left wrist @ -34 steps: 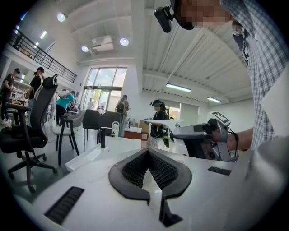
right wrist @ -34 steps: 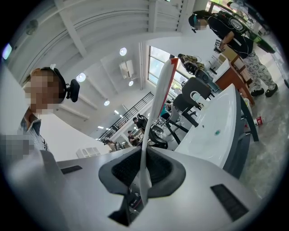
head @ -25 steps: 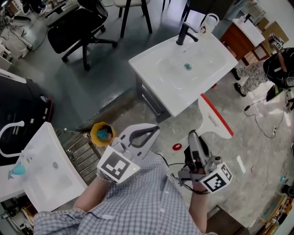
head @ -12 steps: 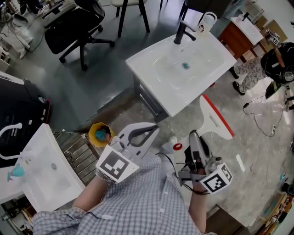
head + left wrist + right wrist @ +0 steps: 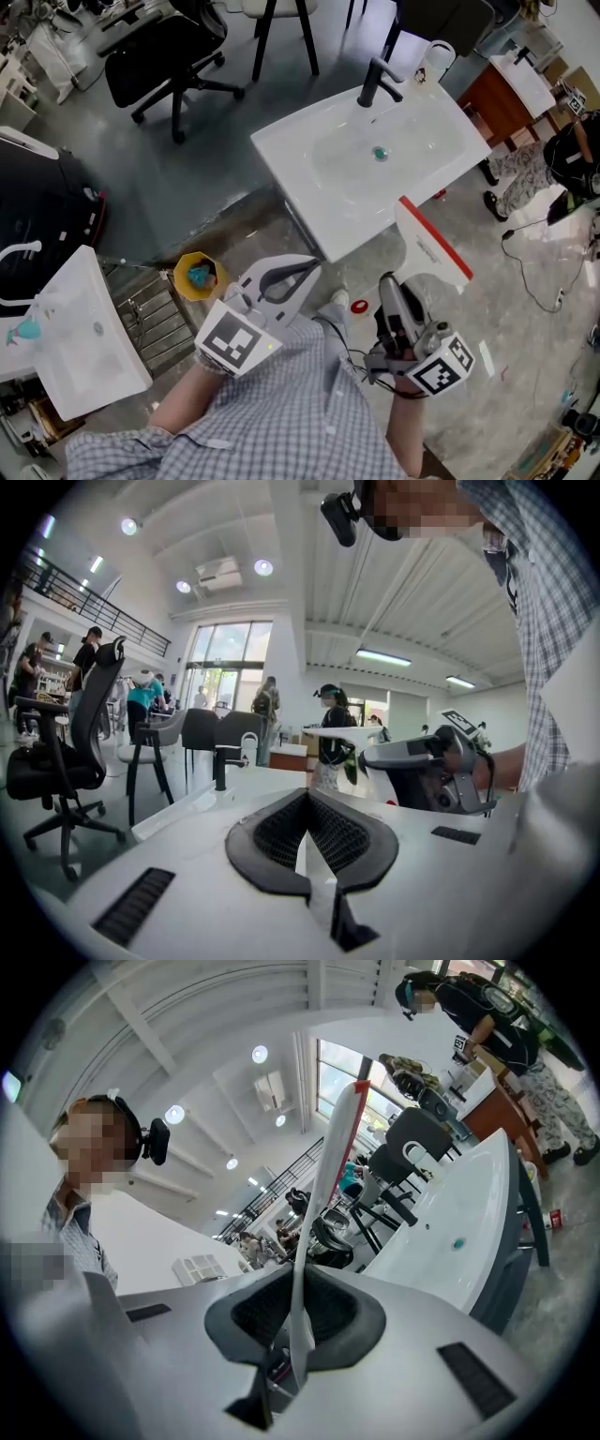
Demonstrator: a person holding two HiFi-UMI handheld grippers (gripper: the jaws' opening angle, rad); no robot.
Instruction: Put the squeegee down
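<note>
The squeegee (image 5: 429,246), a white blade with a red edge, stands out in front of my right gripper (image 5: 394,289), which is shut on its thin white handle (image 5: 314,1241). In the head view the blade's far end lies level with the front corner of the white washbasin (image 5: 300,155). In the right gripper view the handle runs up from between the pads to the red-tipped blade (image 5: 359,1089). My left gripper (image 5: 312,268) is held beside it to the left, its pads (image 5: 281,832) meeting at the tips with nothing between them.
The washbasin carries a black tap (image 5: 379,79) and a teal drain plug (image 5: 380,153). A yellow bin (image 5: 199,275) and a second basin (image 5: 89,337) stand at the left, an office chair (image 5: 155,56) behind. A person (image 5: 567,155) stands at the right.
Both grippers have moved toward the washbasin with the squeegee still held. The blade's far end now reaches the basin's front corner.
</note>
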